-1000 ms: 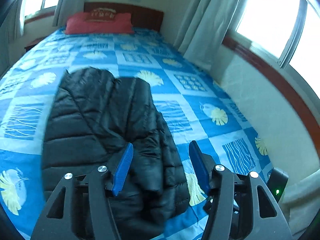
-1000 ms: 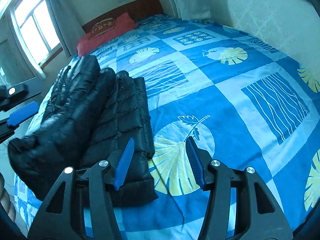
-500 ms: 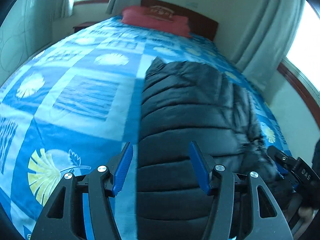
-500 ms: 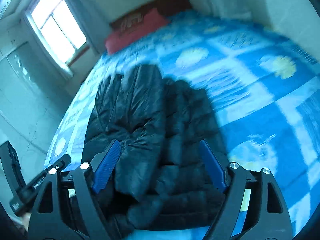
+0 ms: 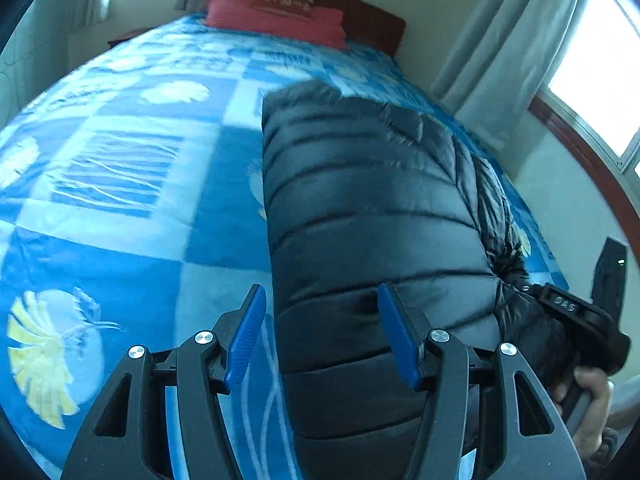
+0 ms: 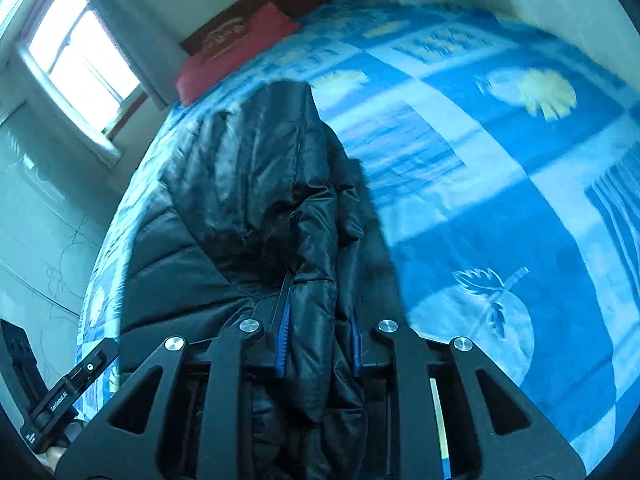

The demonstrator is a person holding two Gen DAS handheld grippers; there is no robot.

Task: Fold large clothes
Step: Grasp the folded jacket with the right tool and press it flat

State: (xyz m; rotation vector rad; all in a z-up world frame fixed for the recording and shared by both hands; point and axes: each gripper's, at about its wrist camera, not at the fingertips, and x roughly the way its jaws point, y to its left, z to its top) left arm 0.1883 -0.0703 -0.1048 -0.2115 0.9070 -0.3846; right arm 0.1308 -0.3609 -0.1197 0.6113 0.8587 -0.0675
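Note:
A black puffer jacket (image 5: 360, 200) lies folded lengthwise on the blue patterned bed cover (image 5: 120, 220). My left gripper (image 5: 320, 292) hovers open over the jacket's near left edge, with one blue pad above the cover and the other above the jacket. In the right wrist view my right gripper (image 6: 318, 308) is closing its jaws, and its pads pinch a bunched fold of the jacket (image 6: 240, 184) at the near right side. A person's hand (image 5: 592, 404) holds the right gripper's handle.
A red pillow (image 5: 276, 16) lies against the wooden headboard at the far end. Curtains (image 5: 500, 40) and a window line the right wall close to the bed. Much bare bed cover (image 6: 500, 200) shows to the right of the jacket.
The right gripper swung left from the bed cover onto the jacket, opened wide, then closed on a fold. The left gripper moved left and down to the jacket's left edge, still open.

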